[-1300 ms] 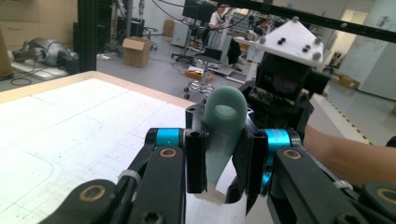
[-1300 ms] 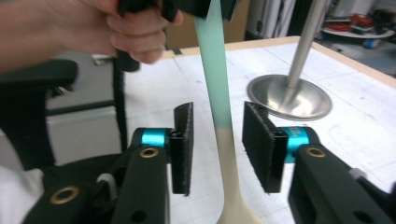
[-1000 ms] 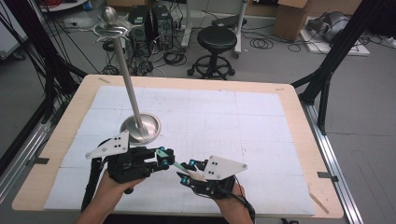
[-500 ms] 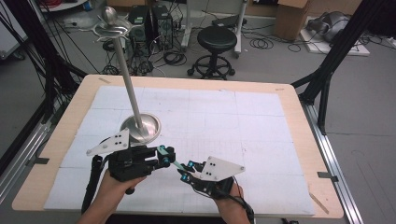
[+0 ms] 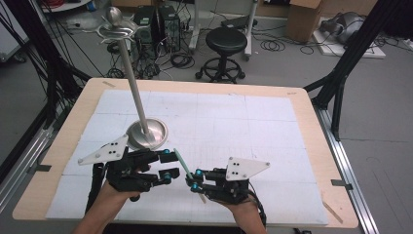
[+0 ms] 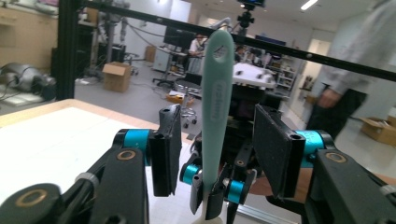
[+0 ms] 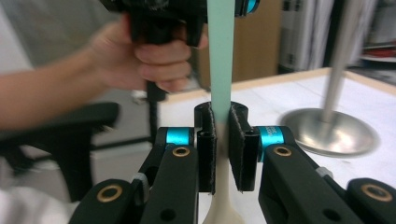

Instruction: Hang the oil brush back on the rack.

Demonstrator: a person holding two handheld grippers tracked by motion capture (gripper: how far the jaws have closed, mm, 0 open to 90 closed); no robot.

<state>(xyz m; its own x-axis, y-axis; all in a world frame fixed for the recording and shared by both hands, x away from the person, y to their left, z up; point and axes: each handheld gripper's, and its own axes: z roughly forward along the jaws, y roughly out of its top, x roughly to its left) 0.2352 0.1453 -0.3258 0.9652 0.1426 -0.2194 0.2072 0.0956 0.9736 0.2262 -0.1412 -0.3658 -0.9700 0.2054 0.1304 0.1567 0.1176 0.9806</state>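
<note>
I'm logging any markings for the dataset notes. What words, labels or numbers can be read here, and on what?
Raised lettering runs along the teal spatula handle held in the right gripper: too blurred to read.
Cardboard boxes on the floor: no readable print.
Nothing else carries text.

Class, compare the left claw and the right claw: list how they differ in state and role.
The right claw is shut on the teal spatula, pinching its handle; the left claw is open, its jaws standing apart on either side of that handle without gripping. In the high view the left claw sits nearer the metal stand. Both are black with blue joints.
</note>
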